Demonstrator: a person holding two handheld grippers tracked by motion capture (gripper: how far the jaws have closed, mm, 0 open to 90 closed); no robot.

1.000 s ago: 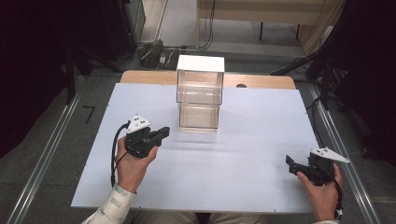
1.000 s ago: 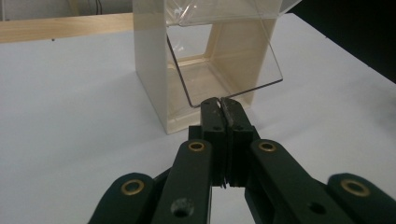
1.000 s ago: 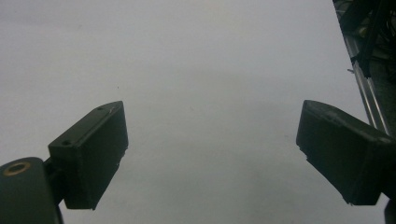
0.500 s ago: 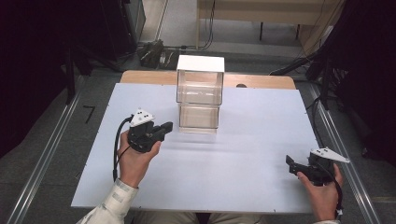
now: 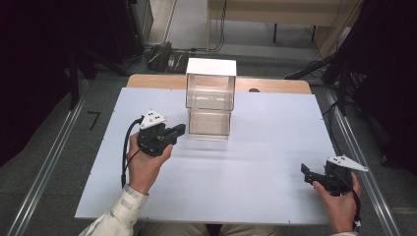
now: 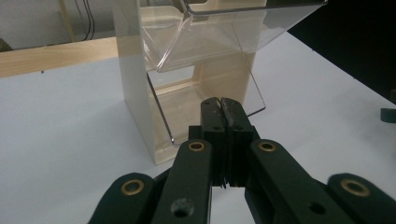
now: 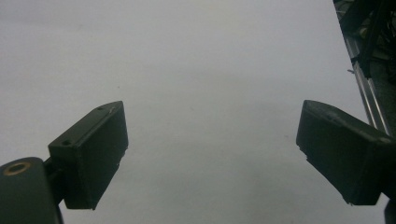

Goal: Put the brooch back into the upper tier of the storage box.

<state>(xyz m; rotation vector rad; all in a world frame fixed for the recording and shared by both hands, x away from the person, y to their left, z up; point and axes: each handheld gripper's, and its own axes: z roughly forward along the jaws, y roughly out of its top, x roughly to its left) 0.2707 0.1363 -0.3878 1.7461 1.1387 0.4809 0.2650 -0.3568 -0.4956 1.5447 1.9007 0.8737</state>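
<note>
The clear two-tier drawer box (image 5: 210,101) stands at the far middle of the white surface (image 5: 255,172). The left tongs (image 6: 220,106), pressed together and empty, point at its lower drawer (image 6: 205,100), near but apart. This looks like the approach step; next they must spread and meet the drawer's front edge, though its handle is hard to make out. The right tongs (image 7: 212,154) rest spread wide, well apart.

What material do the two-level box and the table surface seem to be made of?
Two-level clear box with white top: likely glossy acrylic; its drawers are see-through with reflections, its side walls cream. White flat table surface: matte board or laminate, without glare.
</note>
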